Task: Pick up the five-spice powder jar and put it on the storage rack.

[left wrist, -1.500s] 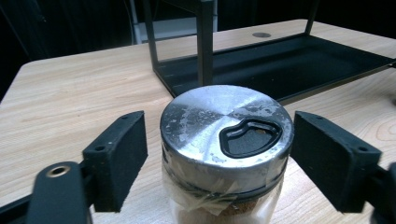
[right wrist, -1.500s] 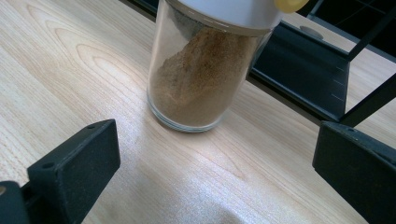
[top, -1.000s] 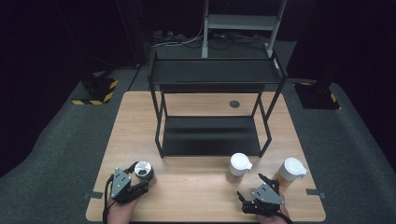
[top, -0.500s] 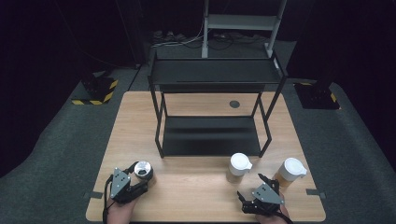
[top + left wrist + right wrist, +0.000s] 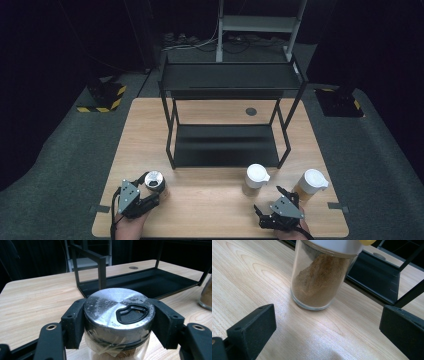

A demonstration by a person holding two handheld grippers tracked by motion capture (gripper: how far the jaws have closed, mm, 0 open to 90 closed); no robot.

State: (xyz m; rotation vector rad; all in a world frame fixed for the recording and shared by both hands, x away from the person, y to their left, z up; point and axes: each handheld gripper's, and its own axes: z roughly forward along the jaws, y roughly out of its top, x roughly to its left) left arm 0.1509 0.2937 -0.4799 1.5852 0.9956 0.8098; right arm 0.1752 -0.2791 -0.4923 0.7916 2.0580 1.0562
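Observation:
My left gripper (image 5: 148,196) (image 5: 119,322) is shut on a glass jar with a silver metal lid (image 5: 154,180) (image 5: 117,307) at the table's front left; the black pads press on the lid's sides. The jar stands upright on the wood. At the front right, my right gripper (image 5: 281,200) (image 5: 327,335) stands open with nothing between its jaws. Just beyond it stands a white-lidded glass jar of brown powder (image 5: 255,179) (image 5: 320,277). A second white-lidded jar (image 5: 310,184) stands to its right.
A black two-tier metal rack (image 5: 227,120) (image 5: 140,282) stands mid-table behind the jars. The wooden table (image 5: 210,205) has bare room between the two grippers. A round grommet hole (image 5: 251,111) lies behind the rack. Dark floor surrounds the table.

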